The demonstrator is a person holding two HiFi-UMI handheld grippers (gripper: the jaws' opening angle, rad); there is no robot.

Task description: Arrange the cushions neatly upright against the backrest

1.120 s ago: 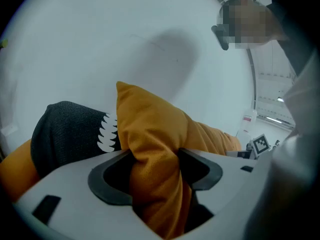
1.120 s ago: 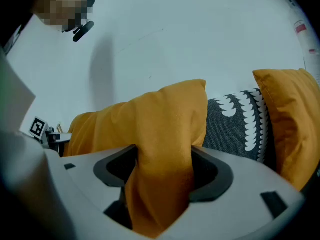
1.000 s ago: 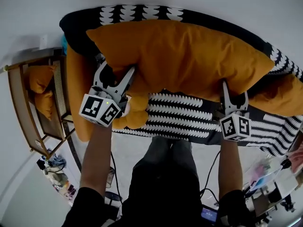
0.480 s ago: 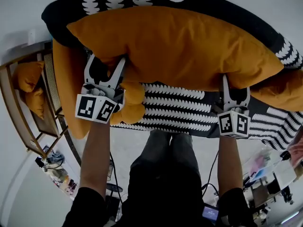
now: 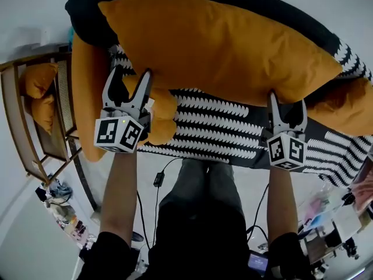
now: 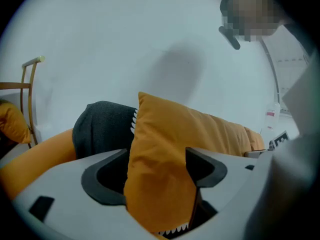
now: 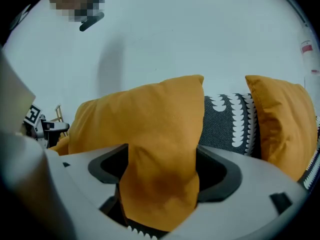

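Left gripper (image 5: 131,72): its jaws have just been opening; they sit loose around the big cushion's left corner.
Big cushion (image 5: 221,45): stands along the back of the sofa (image 5: 227,130).
Right gripper (image 5: 287,100): its jaws have just been opening, loose around the right corner.

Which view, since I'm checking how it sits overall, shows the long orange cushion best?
The head view: the whole cushion shows, end to end, on the patterned sofa. The left gripper view and the right gripper view each show only one end of it, close up.
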